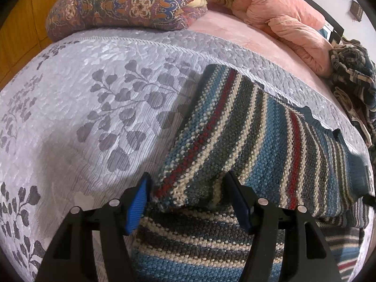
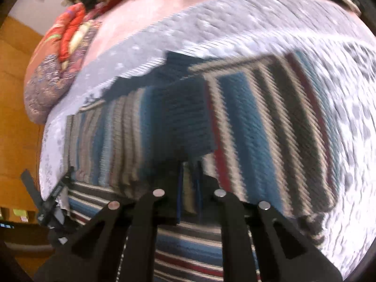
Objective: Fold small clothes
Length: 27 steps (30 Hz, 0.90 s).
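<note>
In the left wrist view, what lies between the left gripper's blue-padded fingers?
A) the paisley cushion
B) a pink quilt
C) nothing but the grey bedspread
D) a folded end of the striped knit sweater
D: the left gripper has its jaws apart around a folded end of the striped knit sweater.

Motion blur smears the striped sweater (image 2: 235, 122) in the right wrist view.

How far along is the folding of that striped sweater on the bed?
Partly done. One flap of the striped sweater already lies folded over its body on the grey bedspread. The left gripper is open around that flap's edge; the right gripper, blurred, appears to pinch fabric. Further folds look left to do.
</note>
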{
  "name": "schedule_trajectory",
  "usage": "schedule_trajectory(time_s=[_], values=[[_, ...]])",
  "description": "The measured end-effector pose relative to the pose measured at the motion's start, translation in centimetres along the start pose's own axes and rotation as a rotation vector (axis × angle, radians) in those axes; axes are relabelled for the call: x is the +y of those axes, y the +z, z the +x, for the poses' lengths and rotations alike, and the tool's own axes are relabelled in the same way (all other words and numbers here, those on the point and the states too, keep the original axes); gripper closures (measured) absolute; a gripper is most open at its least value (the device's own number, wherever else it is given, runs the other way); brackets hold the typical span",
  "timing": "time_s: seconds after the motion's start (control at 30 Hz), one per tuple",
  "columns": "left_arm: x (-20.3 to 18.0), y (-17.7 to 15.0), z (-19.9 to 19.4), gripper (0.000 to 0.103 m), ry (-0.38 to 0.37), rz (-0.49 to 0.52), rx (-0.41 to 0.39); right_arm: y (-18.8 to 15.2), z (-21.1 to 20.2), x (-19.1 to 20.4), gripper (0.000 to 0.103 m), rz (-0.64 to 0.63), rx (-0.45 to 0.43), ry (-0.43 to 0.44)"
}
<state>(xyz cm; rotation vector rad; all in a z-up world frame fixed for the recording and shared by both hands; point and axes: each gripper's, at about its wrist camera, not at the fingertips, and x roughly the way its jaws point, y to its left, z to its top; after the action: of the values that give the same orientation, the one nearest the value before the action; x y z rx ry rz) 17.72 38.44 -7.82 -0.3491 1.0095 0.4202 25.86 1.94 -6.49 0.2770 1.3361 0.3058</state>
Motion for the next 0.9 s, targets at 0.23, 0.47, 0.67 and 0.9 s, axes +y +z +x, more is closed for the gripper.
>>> schedule_trajectory(time_s=[0.23, 0.47, 0.67, 0.9], values=[[-0.2, 0.7, -2.3, 0.038, -0.039, -0.012, -0.020, 0.1, -1.6, -2.4, 0.063, 0.060, -0.054, 0.104], [-2.3, 1.0, -6.3, 0.037, -0.119, 0.035, -0.108, 2.2, 1.6, -1.4, 0.052, 0.035, 0.005, 0.090], [-4.6, 0.2, -5.9, 0.035, -0.229, 0.104, -0.098, 2.4, 1.8, 0.1, 0.095, -0.009, -0.028, 0.063], [-3.0, 0.0, -2.9, 0.036, -0.267, 0.016, -0.008, 2.0, -1.7, -0.4, 0.096, -0.004, -0.094, 0.125]])
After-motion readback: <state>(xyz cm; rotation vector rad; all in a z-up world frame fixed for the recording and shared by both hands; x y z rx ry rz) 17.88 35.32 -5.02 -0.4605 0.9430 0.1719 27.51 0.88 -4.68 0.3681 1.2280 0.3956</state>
